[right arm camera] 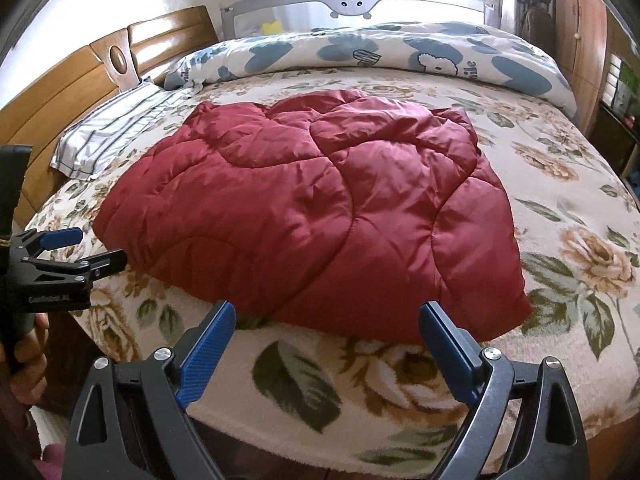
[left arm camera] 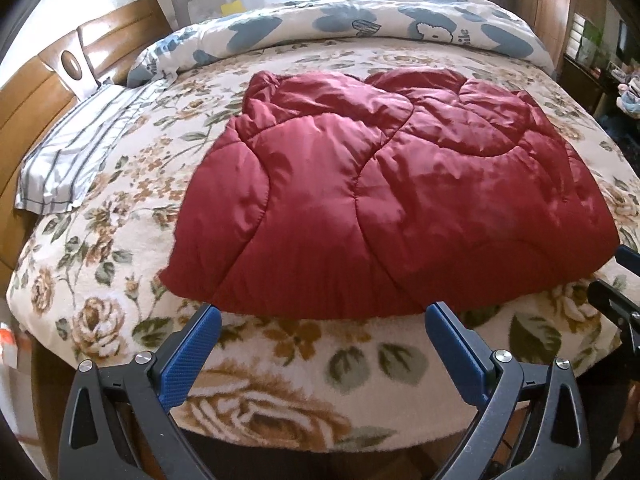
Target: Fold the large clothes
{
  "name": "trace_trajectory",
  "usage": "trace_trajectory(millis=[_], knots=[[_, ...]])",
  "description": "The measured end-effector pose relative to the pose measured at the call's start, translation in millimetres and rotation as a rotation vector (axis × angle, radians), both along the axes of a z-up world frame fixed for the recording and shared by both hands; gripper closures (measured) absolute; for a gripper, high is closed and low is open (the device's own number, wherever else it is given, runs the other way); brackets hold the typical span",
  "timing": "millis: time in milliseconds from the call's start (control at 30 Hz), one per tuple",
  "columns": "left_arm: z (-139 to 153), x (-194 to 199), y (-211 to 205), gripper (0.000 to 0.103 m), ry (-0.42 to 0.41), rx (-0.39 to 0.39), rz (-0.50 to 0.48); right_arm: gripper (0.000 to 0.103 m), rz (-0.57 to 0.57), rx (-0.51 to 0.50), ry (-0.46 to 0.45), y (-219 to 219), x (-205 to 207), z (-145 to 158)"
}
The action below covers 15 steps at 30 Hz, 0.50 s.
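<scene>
Right wrist view alone shows the left tongs (right arm camera: 94, 248) spread beside the red quilted coat (right arm camera: 312, 208).

One red quilted garment (left arm camera: 384, 200) lies mid-frame. One striped pillow (left arm camera: 76, 152) sits at the left, and one blue-patterned duvet (left arm camera: 360, 24) runs across the top. There are two hand-held grippers: the left hand-held gripper (left arm camera: 323, 320) and the right hand-held gripper (right arm camera: 327, 316), each with two blue fingers.
</scene>
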<state>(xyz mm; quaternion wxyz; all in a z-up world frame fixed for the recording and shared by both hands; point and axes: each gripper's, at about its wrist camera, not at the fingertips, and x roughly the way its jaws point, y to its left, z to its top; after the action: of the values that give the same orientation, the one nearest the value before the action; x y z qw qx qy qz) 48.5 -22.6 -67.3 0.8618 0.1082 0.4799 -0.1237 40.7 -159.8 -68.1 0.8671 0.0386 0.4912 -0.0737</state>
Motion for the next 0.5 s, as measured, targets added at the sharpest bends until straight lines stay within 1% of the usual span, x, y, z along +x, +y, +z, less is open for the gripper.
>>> trace_trajectory(millis=[100, 233, 500], knots=[[11, -6, 1, 0.001, -0.013, 0.002, 0.005, 0.009, 0.013, 0.008, -0.014, 3, -1, 9], [18, -7, 0, 0.001, -0.011, -0.003, 0.006, 0.009, 0.022, 0.014, -0.031, 7, 2, 19], [21, -3, -1, 0.001, -0.009, -0.01, 0.013, 0.008, 0.012, 0.024, -0.031, 2, 9, 22]])
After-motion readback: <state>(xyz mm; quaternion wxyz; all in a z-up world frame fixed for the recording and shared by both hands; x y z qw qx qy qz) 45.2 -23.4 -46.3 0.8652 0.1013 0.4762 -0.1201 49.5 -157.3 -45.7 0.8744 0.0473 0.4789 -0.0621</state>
